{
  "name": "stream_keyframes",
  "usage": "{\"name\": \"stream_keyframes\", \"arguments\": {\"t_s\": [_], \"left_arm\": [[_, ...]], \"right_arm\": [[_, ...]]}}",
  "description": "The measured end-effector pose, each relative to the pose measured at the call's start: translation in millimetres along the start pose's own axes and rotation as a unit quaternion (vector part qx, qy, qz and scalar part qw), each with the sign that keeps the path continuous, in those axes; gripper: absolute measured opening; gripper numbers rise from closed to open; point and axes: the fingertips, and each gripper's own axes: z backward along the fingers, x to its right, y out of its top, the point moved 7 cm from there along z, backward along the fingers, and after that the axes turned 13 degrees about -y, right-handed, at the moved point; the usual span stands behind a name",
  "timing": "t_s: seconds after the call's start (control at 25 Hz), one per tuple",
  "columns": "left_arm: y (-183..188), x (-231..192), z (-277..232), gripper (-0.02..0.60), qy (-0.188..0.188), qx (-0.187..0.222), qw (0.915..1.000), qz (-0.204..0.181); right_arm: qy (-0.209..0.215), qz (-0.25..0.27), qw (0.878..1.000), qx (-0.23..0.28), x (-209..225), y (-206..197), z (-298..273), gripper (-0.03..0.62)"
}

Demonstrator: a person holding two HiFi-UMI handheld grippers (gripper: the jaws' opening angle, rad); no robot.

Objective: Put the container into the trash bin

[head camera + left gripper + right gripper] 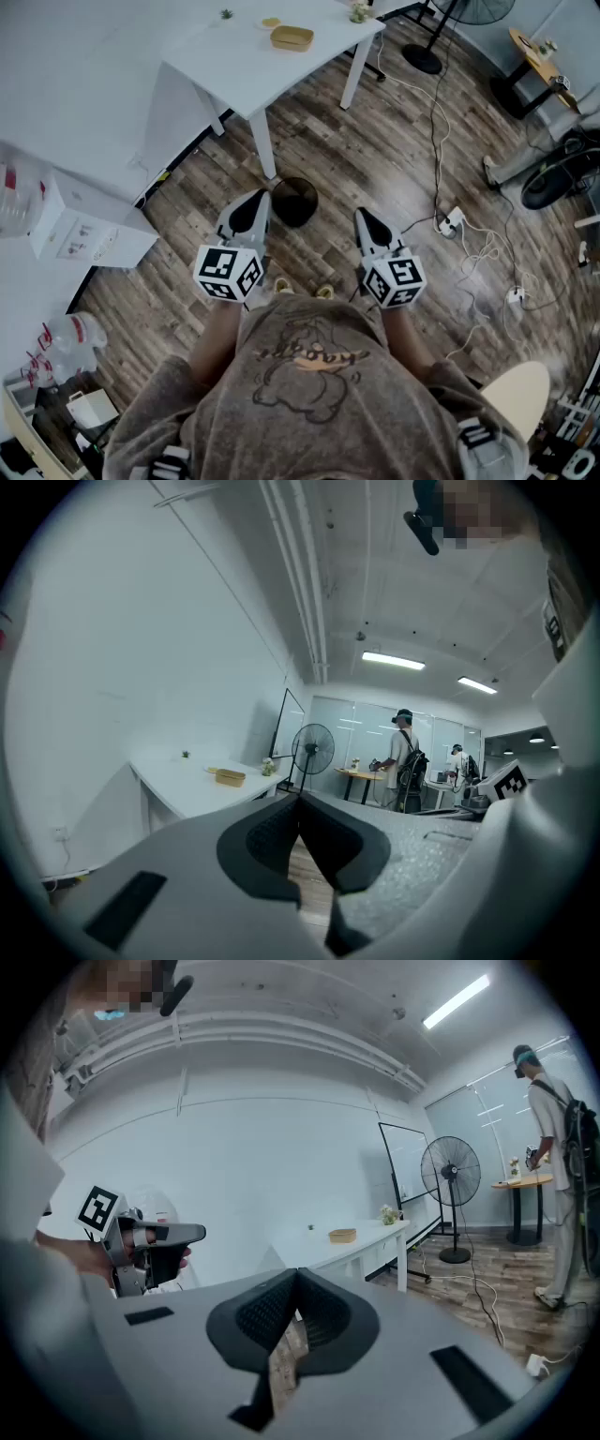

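Note:
The container (pixel 292 37) is a shallow yellow-brown box lying on the white table (pixel 234 66) at the far side; it also shows in the left gripper view as the container (pixel 230 776) and in the right gripper view as the container (pixel 343 1235). A round black trash bin (pixel 295 201) stands on the wooden floor beside the table leg. My left gripper (pixel 260 197) hovers just left of the bin, my right gripper (pixel 362 216) just right of it. Both are shut with nothing in them, as the left gripper (pixel 300 799) and right gripper (pixel 298 1274) show in their own views.
A standing fan (pixel 459 14) and loose cables with a power strip (pixel 451 222) lie on the floor to the right. White boxes (pixel 80 225) sit at the left wall. A small plant (pixel 226 14) stands on the table. Two people (pixel 405 761) work at far desks.

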Motion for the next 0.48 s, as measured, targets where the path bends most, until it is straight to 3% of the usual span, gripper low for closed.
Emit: {"name": "stream_keyframes", "arguments": {"t_s": [0.48], "left_arm": [[-5, -42, -4, 0.003, -0.017, 0.01, 0.9996, 0.02]], "right_arm": [[-0.006, -0.006, 1.0, 0.013, -20, 1, -33, -0.002]]}}
